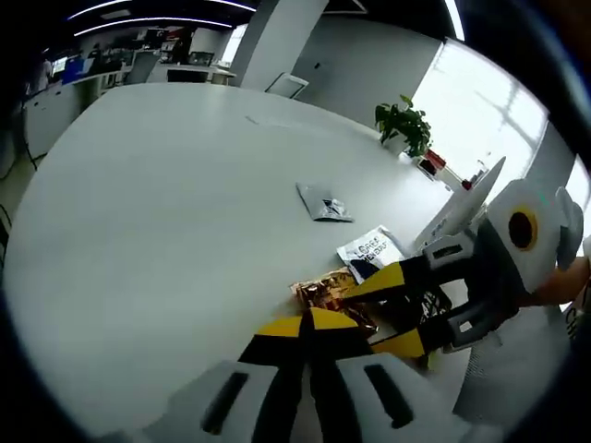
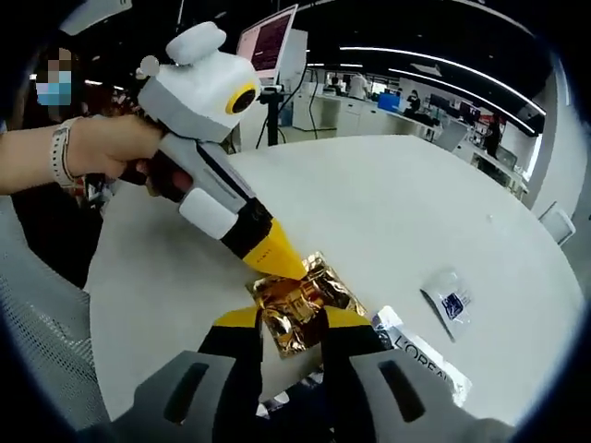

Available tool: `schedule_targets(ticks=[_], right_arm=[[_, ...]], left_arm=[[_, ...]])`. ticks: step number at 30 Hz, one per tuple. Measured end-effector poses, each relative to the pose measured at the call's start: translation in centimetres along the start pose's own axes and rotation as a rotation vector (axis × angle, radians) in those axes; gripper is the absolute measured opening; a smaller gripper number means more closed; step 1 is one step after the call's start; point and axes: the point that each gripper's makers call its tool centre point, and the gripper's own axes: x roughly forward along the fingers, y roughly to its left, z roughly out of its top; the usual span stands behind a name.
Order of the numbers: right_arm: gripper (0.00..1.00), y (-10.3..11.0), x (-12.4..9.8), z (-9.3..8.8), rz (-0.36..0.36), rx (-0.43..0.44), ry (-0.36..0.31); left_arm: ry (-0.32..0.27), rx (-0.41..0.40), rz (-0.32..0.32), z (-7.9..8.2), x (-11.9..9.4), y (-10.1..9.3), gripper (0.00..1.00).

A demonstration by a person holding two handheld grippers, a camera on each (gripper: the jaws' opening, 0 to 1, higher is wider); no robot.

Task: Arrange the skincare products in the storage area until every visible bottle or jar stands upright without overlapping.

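Right now both tools are working on one item: a crinkled gold sachet lying flat on the white surface. In the right gripper view the right hand-held gripper rises from 6 o'clock with its yellow-tipped jaws set apart on either side of the sachet's near edge, not visibly pinching it. The left hand-held gripper comes in from 10 o'clock, held by a hand, and its yellow tips are drawn together to a point that touches the sachet's far edge; whether foil is caught between them I cannot tell. In the left gripper view the left hand-held gripper has its tips meeting just beside the gold sachet, and the right hand-held gripper enters from 3 o'clock with its jaws spread over the same packet. Other task items lie flat nearby: a white sachet with dark lettering at about 4 o'clock of the gold one, touching or nearly so, and a small clear packet with a dark label farther out at 3 o'clock, apart from the rest. No bottle or jar is standing, so the arranging looks barely begun. I judge the step in hand to be separating or lifting the gold sachet. The next move calls for a firm pinch on one edge, since thin foil on a smooth top will slide rather than lift.
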Motion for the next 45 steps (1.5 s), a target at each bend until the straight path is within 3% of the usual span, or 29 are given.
schedule_targets(ticks=[30, 40, 42, 45], right_arm=[[0.25, -1.4, -0.1, -0.4, -0.016, -0.03, 0.037], [0.25, -1.6, -0.1, -0.4, 0.003, -0.016, 0.036], [0.25, -1.6, 0.0, -0.4, 0.005, -0.01, 0.036], [0.25, -1.7, 0.0, -0.4, 0.004, -0.007, 0.036]], left_arm=[[-0.006, 0.013, 0.024, 0.4, 0.6, -0.3, 0.0], [-0.026, 0.132, 0.069, 0.8, 0.4, 0.4, 0.01], [-0.065, 0.168, 0.116, 1.8, 0.0, 1.3, 0.0], [-0.084, 0.202, 0.131, 2.3, -0.6, 1.3, 0.01]])
